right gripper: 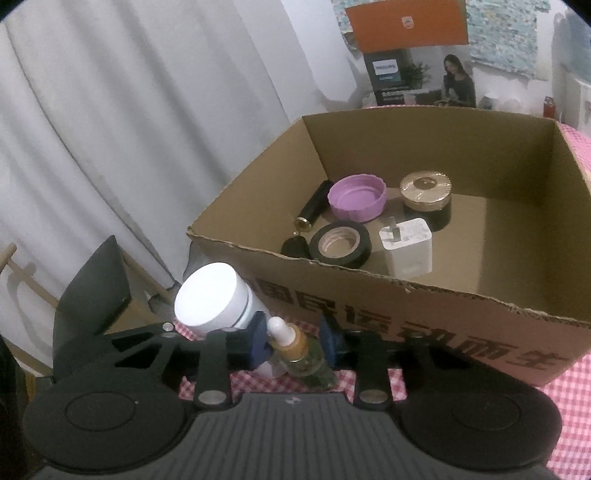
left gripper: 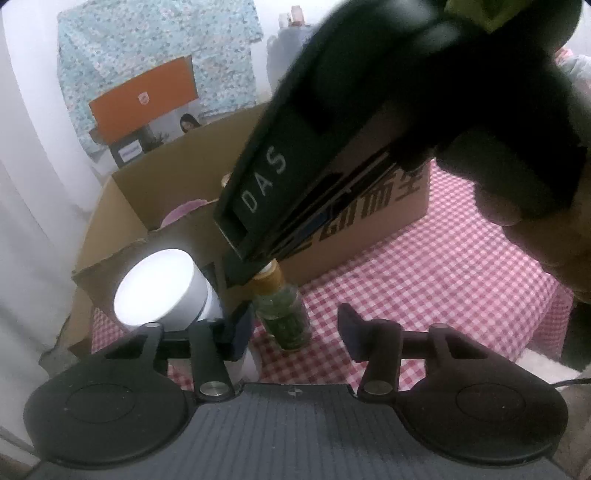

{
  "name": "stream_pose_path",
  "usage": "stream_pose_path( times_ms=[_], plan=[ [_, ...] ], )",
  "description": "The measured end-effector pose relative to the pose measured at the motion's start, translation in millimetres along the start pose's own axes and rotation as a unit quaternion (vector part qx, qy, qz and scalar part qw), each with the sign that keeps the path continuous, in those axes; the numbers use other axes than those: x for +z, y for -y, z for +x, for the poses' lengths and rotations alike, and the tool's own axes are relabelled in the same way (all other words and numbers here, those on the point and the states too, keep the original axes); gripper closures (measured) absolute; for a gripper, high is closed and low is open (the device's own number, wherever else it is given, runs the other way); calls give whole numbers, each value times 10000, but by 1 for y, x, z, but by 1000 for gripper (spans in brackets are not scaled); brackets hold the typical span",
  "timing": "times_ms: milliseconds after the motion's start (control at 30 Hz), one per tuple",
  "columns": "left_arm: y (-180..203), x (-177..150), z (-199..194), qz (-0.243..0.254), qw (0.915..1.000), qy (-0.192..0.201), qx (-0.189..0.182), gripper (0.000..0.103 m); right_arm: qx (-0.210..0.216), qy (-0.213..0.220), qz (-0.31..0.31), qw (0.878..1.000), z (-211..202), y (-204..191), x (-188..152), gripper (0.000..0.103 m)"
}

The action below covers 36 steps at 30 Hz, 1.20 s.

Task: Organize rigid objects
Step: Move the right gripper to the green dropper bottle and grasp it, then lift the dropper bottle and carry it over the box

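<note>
white jar [left gripper: 159, 291] base hidden behind tool [left gripper: 295, 332]

a pale grey curtain [right gripper: 110, 129] hung in folds behind the bench [left gripper: 443, 280], which wore a red-and-white checked cloth. an orange poster [right gripper: 406, 26] and floral fabric [left gripper: 147, 48] covered the far wall.

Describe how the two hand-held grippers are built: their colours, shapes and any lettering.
Each has a ribbed dark grey body, two round black discs, black link arms on silver pivots, and blocky dark blue pads. This shows on the left hand-held gripper and the right hand-held gripper. From outside, the right one is a long black housing with white letters "DAS".
</note>
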<state>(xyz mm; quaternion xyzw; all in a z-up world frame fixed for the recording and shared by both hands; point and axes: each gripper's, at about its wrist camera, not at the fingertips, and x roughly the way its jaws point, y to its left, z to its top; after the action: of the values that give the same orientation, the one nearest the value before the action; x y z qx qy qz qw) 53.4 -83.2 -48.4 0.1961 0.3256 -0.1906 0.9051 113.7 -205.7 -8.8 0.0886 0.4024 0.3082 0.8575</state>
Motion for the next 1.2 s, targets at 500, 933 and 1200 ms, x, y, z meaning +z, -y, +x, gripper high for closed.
stream_pose_path(
  times_ms=[500, 933, 1200],
  plan=[
    [19, 19, 9, 22, 9945, 294, -1008, 55, -590, 229, 393, 9972, -35, 30, -18, 80],
    [33, 15, 30, 336, 9961, 53, -814, 55, -607, 280, 782, 9947, -46, 50, -28, 78],
    [36, 20, 38, 384, 9961, 84, -783, 64, -638, 136, 676, 9956, -40, 52, -25, 68]
  ],
)
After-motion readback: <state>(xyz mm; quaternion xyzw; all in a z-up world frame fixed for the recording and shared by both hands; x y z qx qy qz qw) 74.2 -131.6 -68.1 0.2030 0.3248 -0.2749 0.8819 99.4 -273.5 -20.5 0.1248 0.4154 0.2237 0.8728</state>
